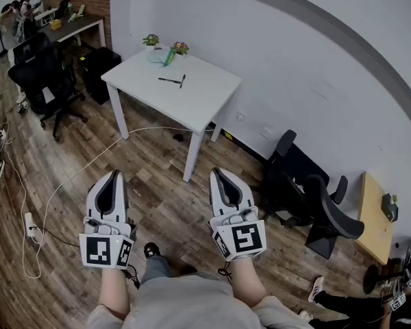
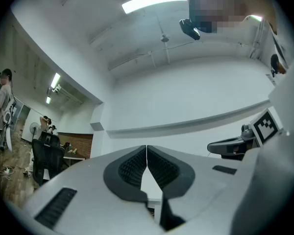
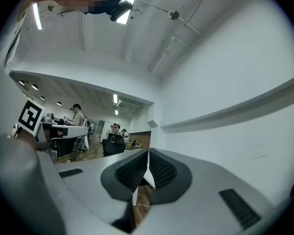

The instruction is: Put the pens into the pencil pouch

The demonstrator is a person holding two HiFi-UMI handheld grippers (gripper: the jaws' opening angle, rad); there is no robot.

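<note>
"Across the wooden floor (image 1: 157, 177), on the white surface (image 1: 205, 91); is that where the pens are?"

"Yes; two dark pens lie near its middle, close to each other, well apart from both tools; nothing has been picked up yet."

"How do they lie?"

"The first pen (image 1: 169, 80) runs roughly left to right in the head view; the second pen (image 1: 183, 81) stands steeply to it, its far end pointing away from the person."

"And the pencil pouch?"

"A pale thing (image 1: 157, 55) sits at the far end, beyond the pens, between two small potted plants (image 1: 151, 40); I judge it to be the pouch, though it is too small to be sure."

"The tools?"

"The left tool (image 1: 114, 175) is closed on nothing, its ribbed pads meeting in its own view (image 2: 146, 153); the right tool (image 1: 220, 173) is likewise closed and empty (image 3: 148, 160); both are held low over the floor."

"Which hand is nearer?"

"Neither, clearly; the pens lie straight ahead, about between the two; the person must first walk up to the surface, then open a tool across a pen's long axis."
</note>
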